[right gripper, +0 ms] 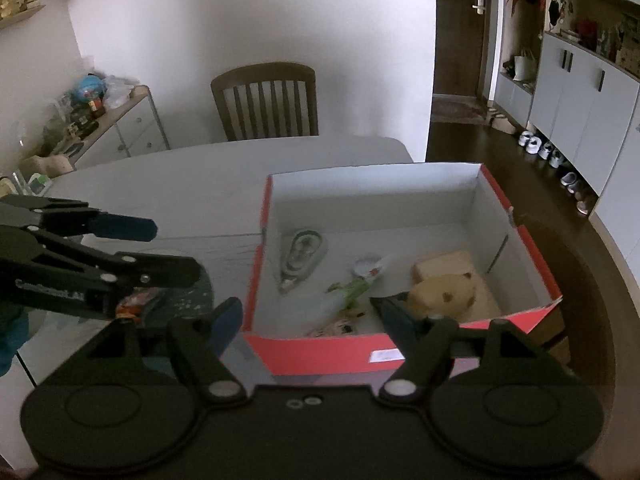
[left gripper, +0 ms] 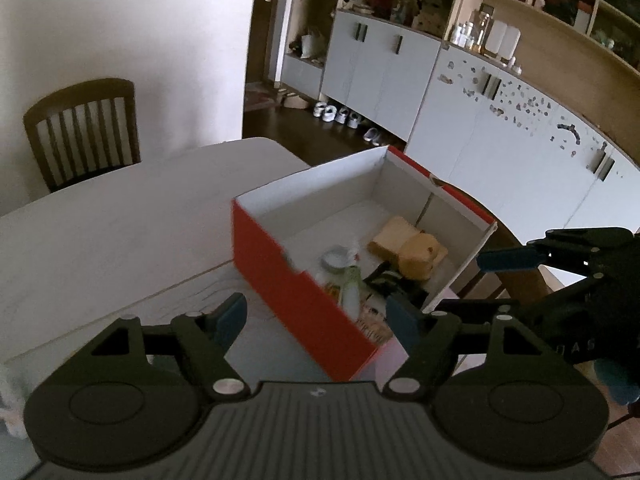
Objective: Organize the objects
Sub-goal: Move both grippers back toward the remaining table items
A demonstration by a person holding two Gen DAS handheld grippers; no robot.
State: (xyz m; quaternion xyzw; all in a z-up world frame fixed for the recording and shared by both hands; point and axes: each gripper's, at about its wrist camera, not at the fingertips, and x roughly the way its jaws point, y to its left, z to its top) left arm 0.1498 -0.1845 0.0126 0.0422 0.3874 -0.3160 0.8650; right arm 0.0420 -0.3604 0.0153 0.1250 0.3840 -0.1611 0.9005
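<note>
A red cardboard box [left gripper: 280, 272] [right gripper: 320, 354] with a white inside stands open on the white table [left gripper: 120, 232] [right gripper: 180, 176]. In it lie a tan plush toy [left gripper: 420, 258] [right gripper: 444, 290], a yellowish sponge [right gripper: 442, 265], a green-and-white bottle [left gripper: 352, 284] [right gripper: 352, 290], a tape roll [left gripper: 335, 258] [right gripper: 304, 254] and printed packets. My left gripper [left gripper: 316, 318] is open and empty, above the box's near corner. My right gripper [right gripper: 310, 322] is open and empty, above the box's near wall. Each gripper shows in the other's view: right [left gripper: 508, 258], left [right gripper: 120, 228].
A small orange-and-dark packet [right gripper: 134, 304] lies on the table left of the box, under the left gripper. A wooden chair [left gripper: 80, 128] [right gripper: 266, 100] stands at the table's far side. A cluttered sideboard [right gripper: 100, 120] is at the left; white cabinets [left gripper: 400, 76] at the right.
</note>
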